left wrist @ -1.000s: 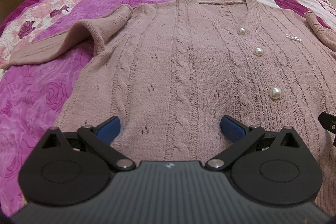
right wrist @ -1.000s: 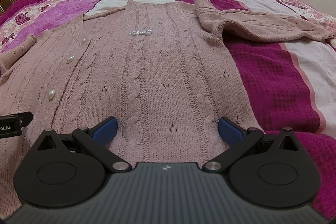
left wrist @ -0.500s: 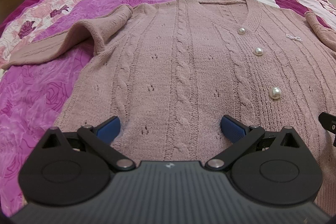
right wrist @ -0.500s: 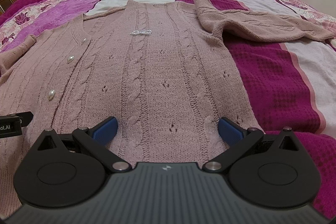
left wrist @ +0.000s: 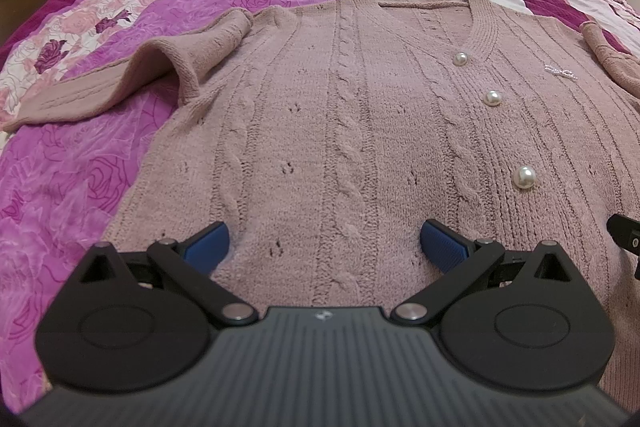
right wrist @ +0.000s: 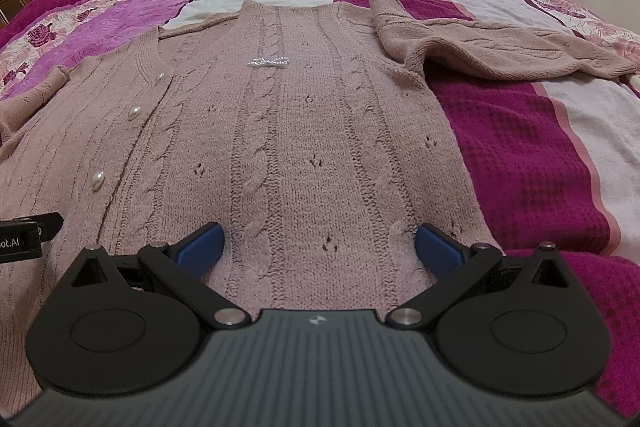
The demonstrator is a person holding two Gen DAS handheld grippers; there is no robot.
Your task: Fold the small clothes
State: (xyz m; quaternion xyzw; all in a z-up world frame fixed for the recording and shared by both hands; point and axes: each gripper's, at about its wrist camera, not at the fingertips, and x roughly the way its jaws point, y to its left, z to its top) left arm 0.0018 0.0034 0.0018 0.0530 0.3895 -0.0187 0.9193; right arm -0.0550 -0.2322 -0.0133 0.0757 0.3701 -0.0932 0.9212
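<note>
Left view: my left gripper (left wrist: 324, 241) is spread wide, holding nothing, low over the cardigan's (left wrist: 360, 131) hem. The cardigan lies flat on the bed (left wrist: 100, 167), front up, pearl buttons (left wrist: 525, 177) ahead-right of the fingers (left wrist: 208, 247), left sleeve (left wrist: 120, 87) ahead-left, partly curled.

Right view: right gripper (right wrist: 318, 241) also released, empty, over the hem's other half; right sleeve (right wrist: 500, 51) ahead-right, rumpled. Likely next step: pinch the hem. I'd grab both layers close to the side edges, at matching height, lift evenly to avoid skew.
</note>
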